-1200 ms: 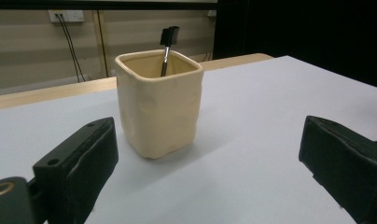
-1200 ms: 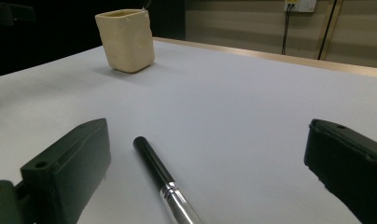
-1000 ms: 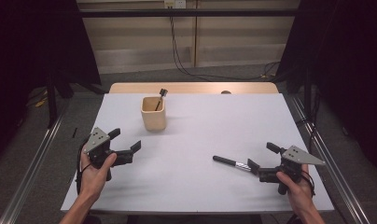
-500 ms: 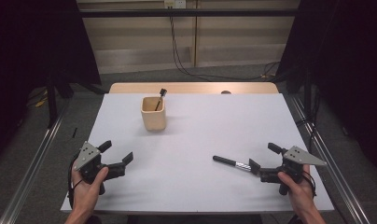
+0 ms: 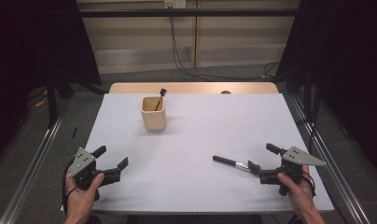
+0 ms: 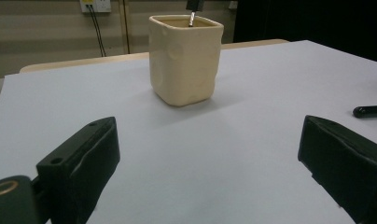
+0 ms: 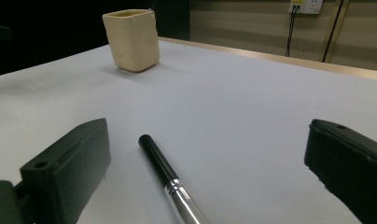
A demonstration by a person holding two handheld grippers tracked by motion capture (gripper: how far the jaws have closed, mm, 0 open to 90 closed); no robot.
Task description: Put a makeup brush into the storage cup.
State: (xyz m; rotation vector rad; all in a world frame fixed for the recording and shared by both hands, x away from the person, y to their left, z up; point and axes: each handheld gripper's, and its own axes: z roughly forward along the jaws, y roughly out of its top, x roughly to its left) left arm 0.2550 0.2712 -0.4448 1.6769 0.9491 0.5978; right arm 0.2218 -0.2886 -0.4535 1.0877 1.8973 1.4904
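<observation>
Pen with black body and silver metal band lies flat on the white worktop, well apart from the cream square ceramic cup, toward the right claw. Right claw is wide open w/ pen end between its jaws, so the grasp step seems in hand; next it should close on the barrel. Left claw is wide too, empty, nearer the cup, which already holds another pen.

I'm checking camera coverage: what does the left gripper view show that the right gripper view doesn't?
Left gripper view alone: a dark-tipped tool standing in the cream cup, and just the black end of the pen at the right edge. Right gripper view alone: the pen's silver band, lying between that hand-held gripper's open jaws. Both: cup, white table, wall socket.
</observation>
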